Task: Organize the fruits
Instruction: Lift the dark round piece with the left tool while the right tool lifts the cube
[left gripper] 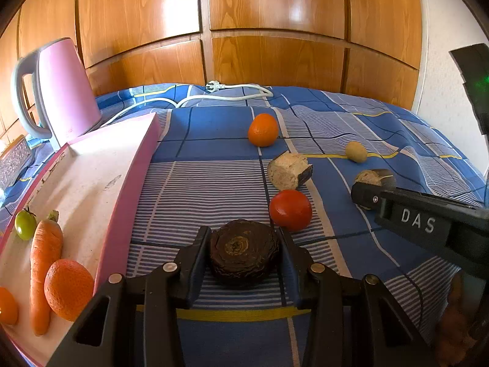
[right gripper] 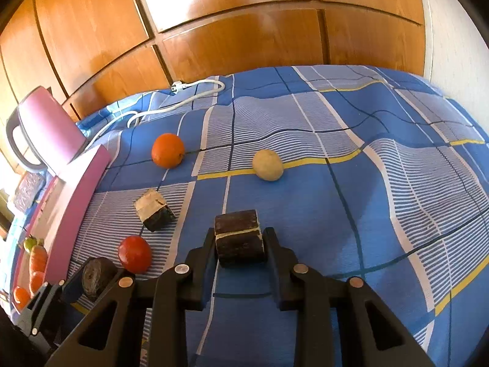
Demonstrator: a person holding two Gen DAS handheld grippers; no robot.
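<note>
Beetroot [left gripper: 243, 255] clamped between left gripper [left gripper: 244, 241] jaws, dark bread chunk [right gripper: 239, 241] pinched by right gripper [right gripper: 239, 238], tomato [left gripper: 290, 210] at 1 o'clock of beetroot.

Left hand-held gripper [left gripper: 244, 255] and right hand-held gripper [right gripper: 240, 249] — both jaws clamped, held low.

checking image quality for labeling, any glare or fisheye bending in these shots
Left wrist view: bright glare patches on the wooden panels, panel lines bowed by the lens, corners vignetted. Right wrist view: glare upper left on the panels, overexposed left edge, bedspread lines curved.
</note>
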